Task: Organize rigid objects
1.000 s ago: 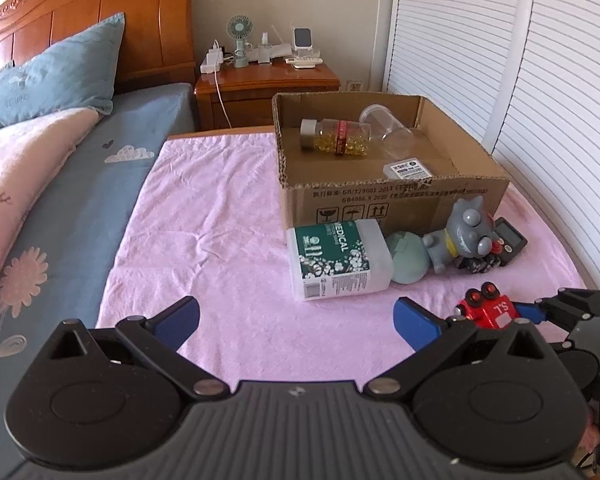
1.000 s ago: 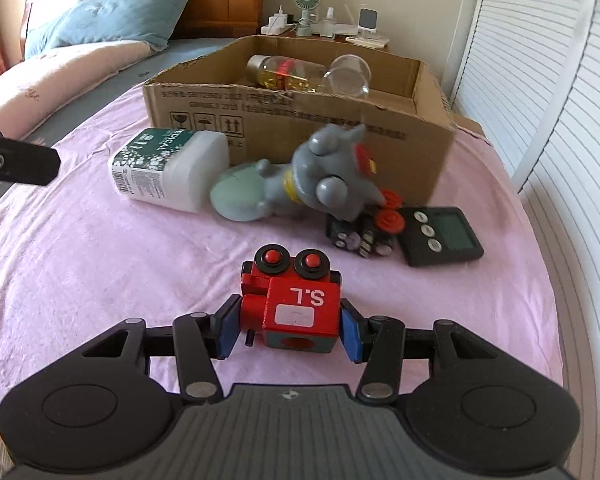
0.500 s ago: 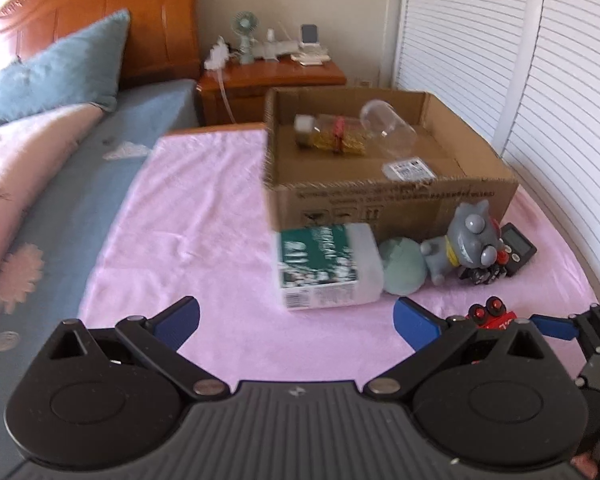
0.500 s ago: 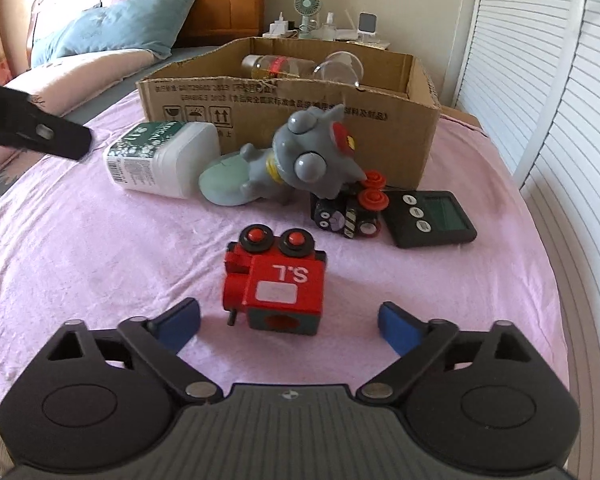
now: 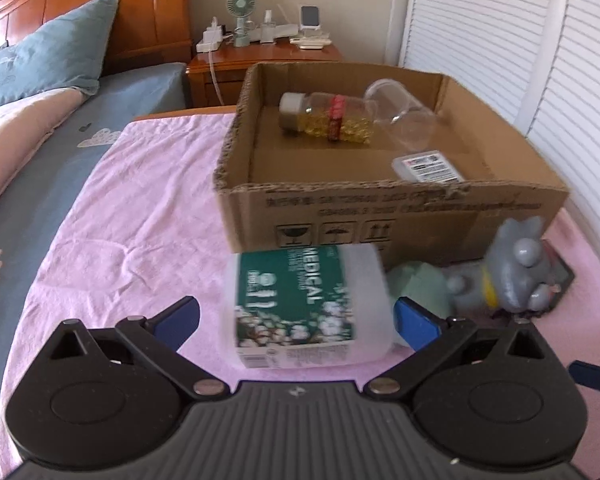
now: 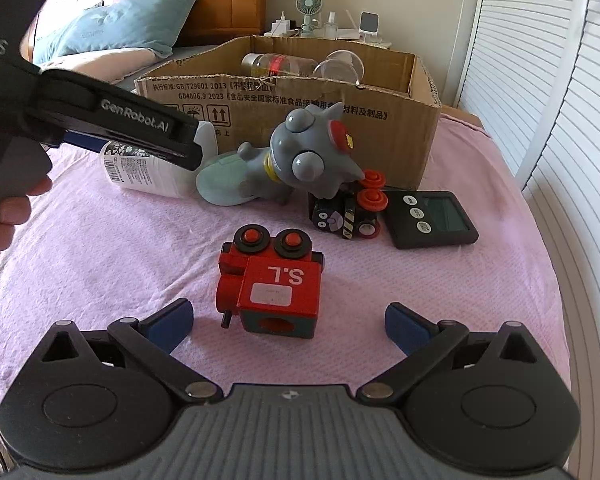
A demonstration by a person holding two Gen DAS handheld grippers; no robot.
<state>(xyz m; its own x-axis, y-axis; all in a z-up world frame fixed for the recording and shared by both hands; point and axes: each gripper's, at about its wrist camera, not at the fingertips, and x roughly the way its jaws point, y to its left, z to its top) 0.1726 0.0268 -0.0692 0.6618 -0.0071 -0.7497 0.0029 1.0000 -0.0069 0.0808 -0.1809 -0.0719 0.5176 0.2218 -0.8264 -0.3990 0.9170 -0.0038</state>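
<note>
Pink cloth over the bed carries everything, with the box at the far side. Right gripper has just let go: its fingers have been opening and now stand wide apart, the red toy sitting free on the cloth between them, so it stays outside the box. Left gripper has dropped in on the bottle lying against the box's near wall, fingers apart either side, not pressing; that looks like the next pick. Readable: "MEDICAL" on the bottle, "S.L" on the toy, "GenRobot.AI" on the left gripper, "GB/T29601 2013" on the box
</note>
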